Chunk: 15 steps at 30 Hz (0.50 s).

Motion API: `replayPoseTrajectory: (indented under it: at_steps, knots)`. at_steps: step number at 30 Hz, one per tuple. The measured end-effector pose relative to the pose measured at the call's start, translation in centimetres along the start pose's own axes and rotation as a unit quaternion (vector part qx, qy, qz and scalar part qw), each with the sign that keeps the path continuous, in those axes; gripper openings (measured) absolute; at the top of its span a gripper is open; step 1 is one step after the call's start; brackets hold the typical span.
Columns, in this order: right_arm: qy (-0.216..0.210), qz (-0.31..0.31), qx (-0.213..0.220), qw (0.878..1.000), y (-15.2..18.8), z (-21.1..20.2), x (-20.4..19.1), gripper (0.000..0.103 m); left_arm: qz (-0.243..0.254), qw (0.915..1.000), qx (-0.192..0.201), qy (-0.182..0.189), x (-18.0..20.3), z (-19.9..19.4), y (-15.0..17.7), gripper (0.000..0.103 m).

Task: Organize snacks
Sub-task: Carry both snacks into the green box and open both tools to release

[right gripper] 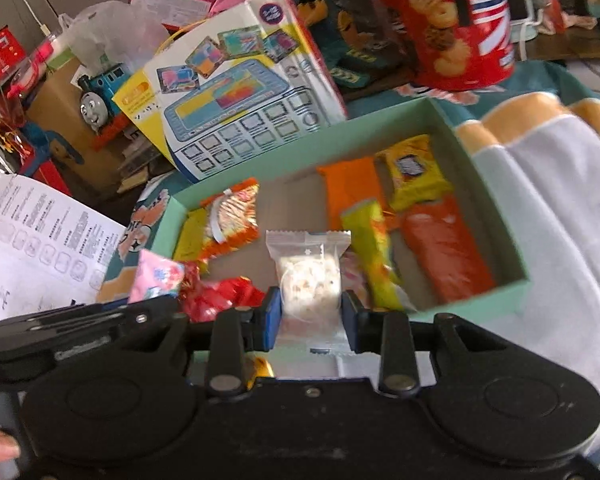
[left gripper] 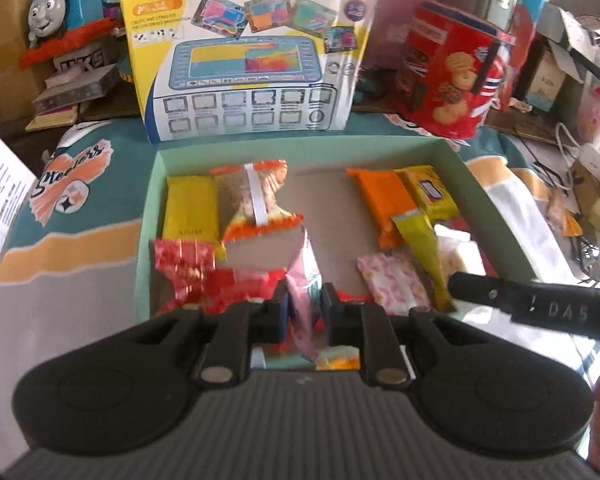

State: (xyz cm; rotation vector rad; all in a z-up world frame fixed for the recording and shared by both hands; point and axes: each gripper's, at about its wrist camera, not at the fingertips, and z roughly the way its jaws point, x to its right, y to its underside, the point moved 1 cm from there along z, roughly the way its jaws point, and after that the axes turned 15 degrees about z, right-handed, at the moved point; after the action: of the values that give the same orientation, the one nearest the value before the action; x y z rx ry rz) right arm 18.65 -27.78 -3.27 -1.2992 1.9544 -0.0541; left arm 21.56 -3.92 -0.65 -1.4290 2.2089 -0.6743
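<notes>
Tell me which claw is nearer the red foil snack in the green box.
Left. The left claw, shut on a pink packet, sits right beside the red foil snack. The right claw, holding a clear packet, is farther across the green box.

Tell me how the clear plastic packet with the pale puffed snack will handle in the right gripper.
The clear plastic packet is probably light and crinkly: thin film, airy pale filling. Its glossy wrap may slip between the right gripper pads. The snack inside looks crumbly, so a hard squeeze could crush it.
</notes>
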Motion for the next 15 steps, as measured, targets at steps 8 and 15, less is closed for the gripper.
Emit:
replayPoseTrajectory:
  at_steps: [8,15]
  knots:
    - [-0.010,-0.005,-0.037,0.999,-1.4,5.3,-2.4,0.032,0.002,0.9997,-0.021,-0.011,-1.7,4.1,-2.0,0.018]
    - [-0.016,0.008,-0.017,1.000,-2.5,6.0,-2.4,0.077,-0.016,0.9982,-0.014,-0.057,-3.2,4.8,-1.8,0.092]
